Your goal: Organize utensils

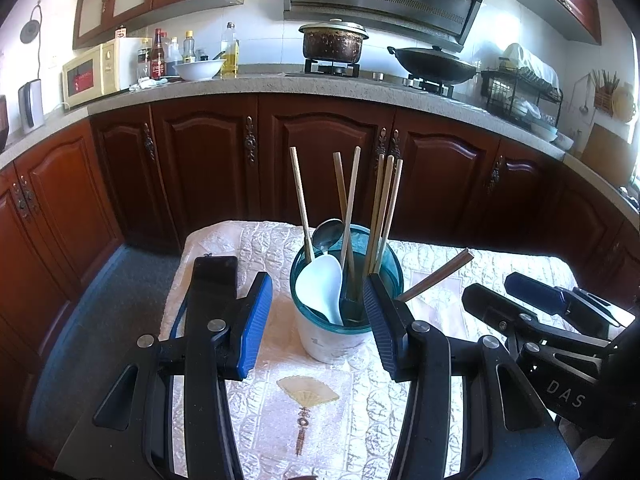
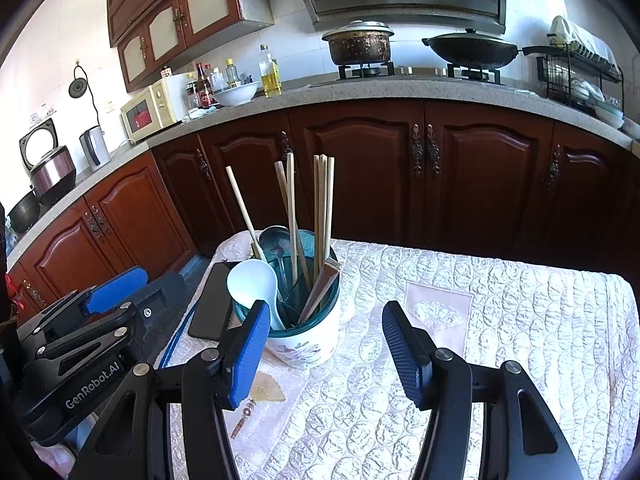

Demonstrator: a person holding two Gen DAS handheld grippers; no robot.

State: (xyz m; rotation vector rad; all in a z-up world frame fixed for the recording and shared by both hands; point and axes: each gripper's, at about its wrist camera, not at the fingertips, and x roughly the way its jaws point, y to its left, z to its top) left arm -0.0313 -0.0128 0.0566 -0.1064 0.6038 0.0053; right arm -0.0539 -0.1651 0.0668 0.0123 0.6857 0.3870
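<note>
With both my left gripper (image 1: 318, 322) and right gripper (image 2: 322, 354) spread wide and empty near the teal-rimmed white ceramic utensil holder (image 2: 305, 342) on the quilted white table (image 2: 500, 320), the wooden chopsticks (image 2: 323, 204), white plastic spoon (image 2: 254, 286) and metal spoon (image 1: 327, 234) already stand inside, so I judge little remains.

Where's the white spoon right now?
The white spoon stands bowl-up in the utensil holder, on its left side in the left wrist view, beside the metal ladle and chopsticks. The phone lies just left of the holder.
</note>
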